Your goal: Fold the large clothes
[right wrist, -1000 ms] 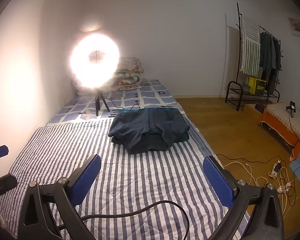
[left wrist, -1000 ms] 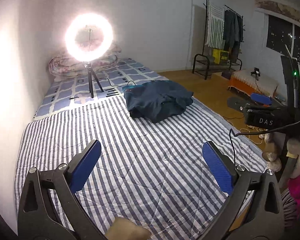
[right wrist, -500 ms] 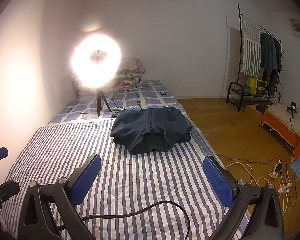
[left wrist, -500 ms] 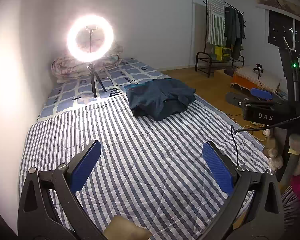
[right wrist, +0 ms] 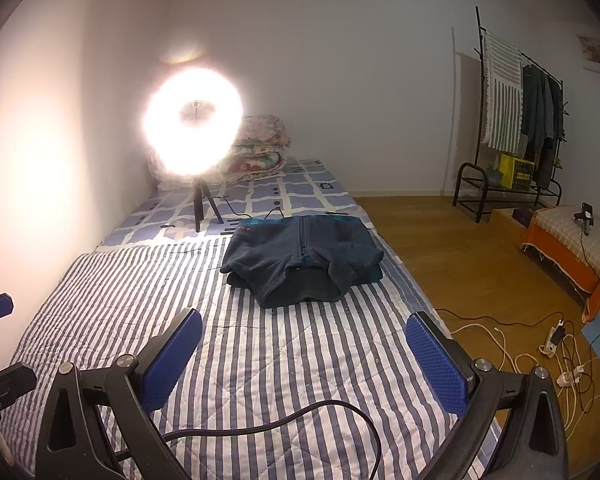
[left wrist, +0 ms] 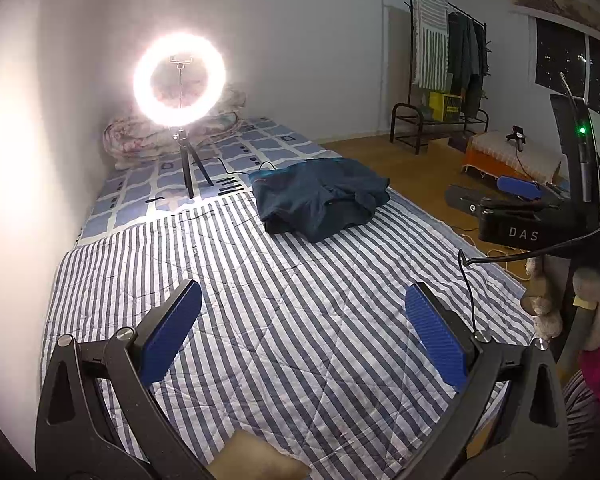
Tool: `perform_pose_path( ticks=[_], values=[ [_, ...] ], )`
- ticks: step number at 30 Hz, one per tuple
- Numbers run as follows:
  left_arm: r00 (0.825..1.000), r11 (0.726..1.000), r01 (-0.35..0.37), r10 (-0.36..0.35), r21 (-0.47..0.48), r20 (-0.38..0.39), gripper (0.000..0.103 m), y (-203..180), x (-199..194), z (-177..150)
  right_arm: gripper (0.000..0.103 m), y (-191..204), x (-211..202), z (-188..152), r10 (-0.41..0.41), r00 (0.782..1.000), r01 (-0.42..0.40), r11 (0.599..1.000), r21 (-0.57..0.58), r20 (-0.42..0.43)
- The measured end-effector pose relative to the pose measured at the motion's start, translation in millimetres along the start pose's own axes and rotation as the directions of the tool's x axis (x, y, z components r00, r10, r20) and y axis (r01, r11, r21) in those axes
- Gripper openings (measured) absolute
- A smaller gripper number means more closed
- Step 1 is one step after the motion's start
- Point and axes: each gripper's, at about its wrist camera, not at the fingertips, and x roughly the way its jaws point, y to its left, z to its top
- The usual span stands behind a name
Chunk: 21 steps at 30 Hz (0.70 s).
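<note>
A dark blue fleece jacket (left wrist: pixel 322 200) (right wrist: pixel 302 260) lies folded in a compact bundle on the striped quilt (left wrist: pixel 260 312) (right wrist: pixel 132 296), toward the bed's far right side. My left gripper (left wrist: pixel 300 324) hovers open over the near part of the quilt, well short of the jacket, with nothing between its blue pads. My right gripper (right wrist: pixel 298 348) is likewise open and empty, above the quilt in front of the jacket. The right gripper's body (left wrist: pixel 512 220) also shows at the right edge of the left wrist view.
A lit ring light on a tripod (left wrist: pixel 180 80) (right wrist: pixel 194 124) stands on the bed behind the jacket, by folded bedding (right wrist: pixel 260 148). A clothes rack (right wrist: pixel 512 120), an orange-covered bench (right wrist: pixel 572 240) and floor cables (right wrist: pixel 540 352) are to the right. A wall runs along the bed's left side.
Both grippers have drifted slightly, so the views shifted a little; the jacket stays folded in place. Both grippers remain open and empty.
</note>
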Motion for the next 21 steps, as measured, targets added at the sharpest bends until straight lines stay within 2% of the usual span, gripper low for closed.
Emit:
perform_pose_path(
  ticks=[8,21],
  values=[
    [1.000,1.000,-0.014,0.014,-0.013,-0.014,0.103,0.7,-2.2,-0.9,0.103,-0.2,0.6,0.3,0.001,1.000,-0.001,1.000,0.000,-0.001],
    [0.998,0.998,-0.056,0.056,0.001,0.008,0.103,-3.5,-4.6,-3.3,0.103,-1.1,1.2,-1.5,0.005,1.000,-0.005,1.000,-0.002,-0.004]
  ],
)
